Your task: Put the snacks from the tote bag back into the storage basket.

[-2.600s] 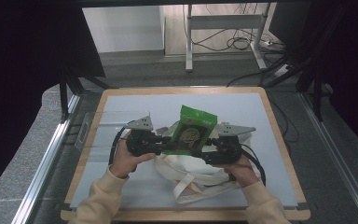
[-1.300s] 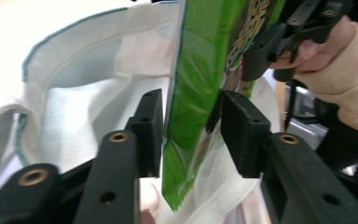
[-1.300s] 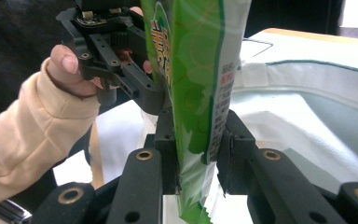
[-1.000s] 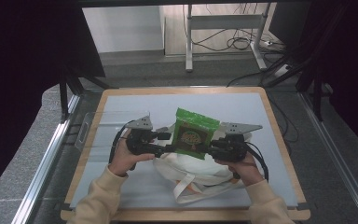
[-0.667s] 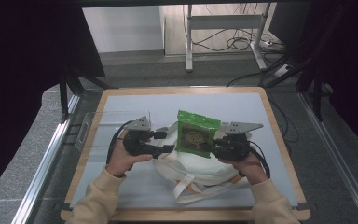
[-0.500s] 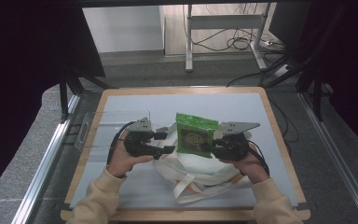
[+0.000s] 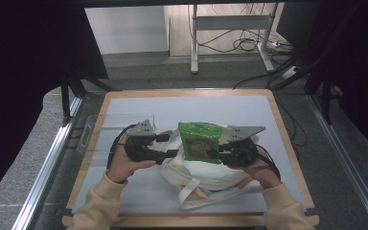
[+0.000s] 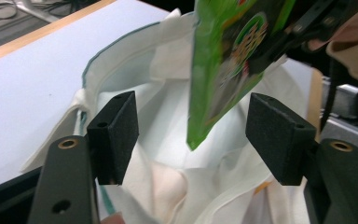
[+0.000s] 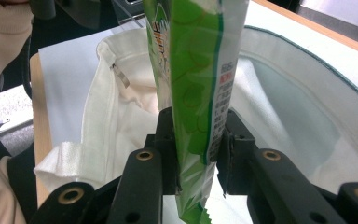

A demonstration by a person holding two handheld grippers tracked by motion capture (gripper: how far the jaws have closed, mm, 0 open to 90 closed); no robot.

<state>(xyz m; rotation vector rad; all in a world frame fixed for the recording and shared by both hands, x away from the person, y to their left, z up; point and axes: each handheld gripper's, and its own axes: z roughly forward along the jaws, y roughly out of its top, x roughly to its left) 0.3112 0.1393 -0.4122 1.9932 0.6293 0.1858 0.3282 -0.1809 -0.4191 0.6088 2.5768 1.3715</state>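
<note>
- Against the frame from 2.6 s ago, we note the green snack packet (image 7: 200, 142) has swung from a tilt to nearly upright, and the left gripper (image 7: 170, 145) has drawn back to the left, off the packet.
- From 0.5 s ago to now we see little change: the packet stays upright over the bag mouth, hands in about the same places.
- We record the right gripper (image 9: 193, 154) clamped on the packet, its black jaws pressing both faces near the lower end; the packet's serrated bottom edge hangs just below the jaws.
- In the high view the right gripper (image 7: 223, 152) meets the packet at its right edge.
- We see the left gripper (image 8: 191, 133) spread wide, jaws well apart with nothing between the pads; the packet's lower corner (image 8: 200, 126) hangs beyond them, apart from both.
- The packet: glossy green film, a round printed picture on the front, small print down one side seam, top edge sealed flat.
- It hangs above the open mouth of the white cloth tote bag (image 7: 206, 175), which lies on the pale table mat (image 7: 139, 108).
- The bag: cream fabric, a thin teal line along the rim (image 9: 307, 60), handles trailing toward the person.
- A clear plastic tray (image 7: 96, 132) sits at the mat's left edge, behind the left hand (image 7: 124, 165).
</note>
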